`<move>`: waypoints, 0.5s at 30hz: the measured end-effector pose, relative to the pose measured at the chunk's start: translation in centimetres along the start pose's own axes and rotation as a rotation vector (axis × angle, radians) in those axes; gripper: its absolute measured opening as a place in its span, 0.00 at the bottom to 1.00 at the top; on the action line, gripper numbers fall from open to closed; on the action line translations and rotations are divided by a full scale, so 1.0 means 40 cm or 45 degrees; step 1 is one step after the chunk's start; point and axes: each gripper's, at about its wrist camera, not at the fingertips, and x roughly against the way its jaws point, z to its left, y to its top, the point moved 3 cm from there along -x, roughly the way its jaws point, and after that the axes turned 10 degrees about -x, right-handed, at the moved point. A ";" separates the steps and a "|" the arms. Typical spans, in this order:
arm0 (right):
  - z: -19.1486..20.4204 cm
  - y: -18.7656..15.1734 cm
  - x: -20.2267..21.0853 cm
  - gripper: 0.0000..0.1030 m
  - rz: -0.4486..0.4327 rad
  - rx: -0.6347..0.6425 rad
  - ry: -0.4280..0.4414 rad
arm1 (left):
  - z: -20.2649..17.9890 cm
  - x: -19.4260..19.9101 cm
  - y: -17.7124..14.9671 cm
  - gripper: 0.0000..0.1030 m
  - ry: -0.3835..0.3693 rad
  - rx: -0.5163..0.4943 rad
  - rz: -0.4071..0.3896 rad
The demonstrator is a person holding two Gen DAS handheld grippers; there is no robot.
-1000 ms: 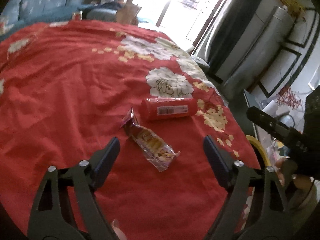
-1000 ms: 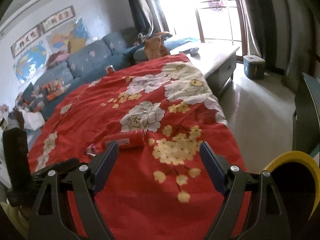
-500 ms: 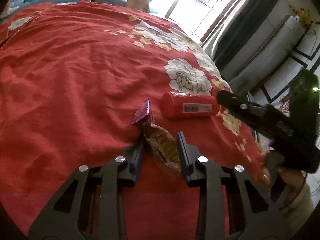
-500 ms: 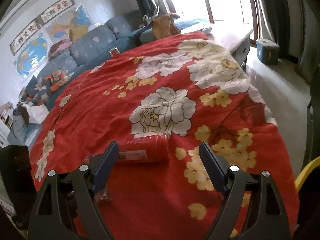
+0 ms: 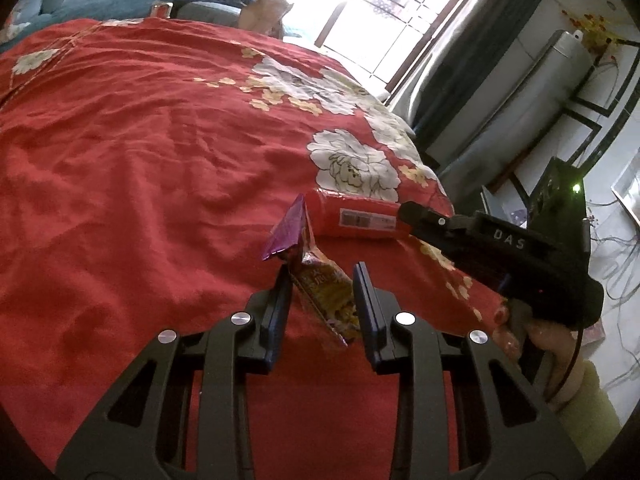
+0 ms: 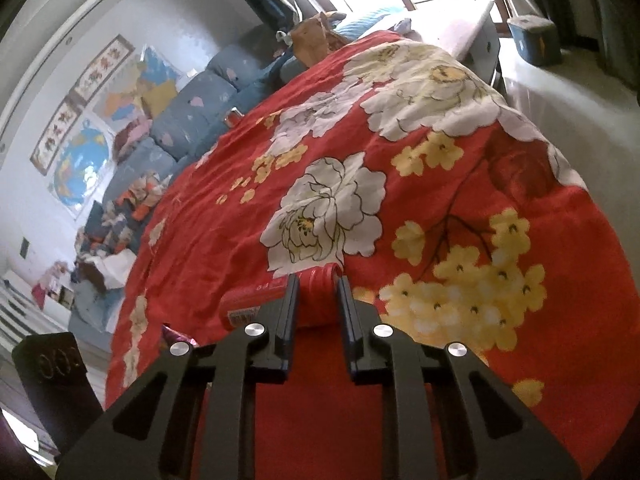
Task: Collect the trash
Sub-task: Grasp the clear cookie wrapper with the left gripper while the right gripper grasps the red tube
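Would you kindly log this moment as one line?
left gripper: shut on snack wrapper | right gripper: shut on red bottle | both on red bedspread

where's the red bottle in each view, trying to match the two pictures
Left wrist view: the red bottle lies on its side right of centre, beyond the snack wrapper in the left claw.
Right wrist view: lower centre, cap end between the right claw fingers, barcode end sticking out left.
Shared landmark: the big white flower on the red bedspread, just beyond the bottle.

You have a crinkled snack wrapper (image 5: 320, 284), purple end raised, just beside a red bottle (image 5: 356, 218) lying sideways, barcode label up.
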 end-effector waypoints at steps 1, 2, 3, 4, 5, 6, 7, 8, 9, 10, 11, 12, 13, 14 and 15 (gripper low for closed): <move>-0.003 -0.005 0.008 0.17 -0.009 0.000 0.000 | -0.002 0.001 0.000 0.24 -0.002 -0.004 -0.001; -0.001 -0.009 0.015 0.17 -0.017 0.006 -0.004 | -0.006 0.001 0.001 0.24 -0.004 -0.009 -0.002; -0.001 -0.013 0.023 0.17 -0.029 0.013 -0.011 | -0.012 0.003 0.001 0.24 -0.006 -0.017 -0.005; -0.001 -0.015 0.031 0.17 -0.045 0.021 -0.020 | -0.017 0.003 0.003 0.24 -0.007 -0.025 -0.009; -0.001 -0.020 0.046 0.17 -0.068 0.028 -0.030 | -0.021 0.005 0.004 0.24 -0.009 -0.032 -0.012; -0.004 -0.023 0.060 0.17 -0.088 0.027 -0.037 | -0.028 0.007 0.005 0.24 -0.013 -0.042 -0.015; -0.007 -0.025 0.070 0.17 -0.103 0.024 -0.042 | -0.035 0.009 0.005 0.24 -0.016 -0.050 -0.018; -0.011 -0.026 0.083 0.07 -0.122 0.018 -0.047 | -0.044 0.011 0.006 0.24 -0.020 -0.062 -0.021; -0.017 -0.028 0.104 0.06 -0.146 0.011 -0.047 | -0.051 0.013 0.005 0.24 -0.024 -0.071 -0.023; -0.020 -0.029 0.115 0.06 -0.161 0.005 -0.051 | -0.060 0.014 0.006 0.24 -0.029 -0.081 -0.025; -0.025 -0.030 0.132 0.06 -0.183 0.006 -0.063 | -0.066 0.015 0.005 0.24 -0.031 -0.088 -0.026; -0.027 -0.033 0.147 0.06 -0.199 0.021 -0.079 | -0.077 0.017 0.005 0.24 -0.036 -0.099 -0.028; -0.028 -0.034 0.160 0.06 -0.218 0.035 -0.098 | -0.085 0.018 0.005 0.24 -0.040 -0.107 -0.029; -0.028 -0.038 0.178 0.06 -0.242 0.050 -0.116 | -0.096 0.018 0.005 0.24 -0.047 -0.119 -0.030; -0.028 -0.041 0.193 0.06 -0.262 0.059 -0.127 | -0.105 0.019 0.005 0.24 -0.052 -0.128 -0.031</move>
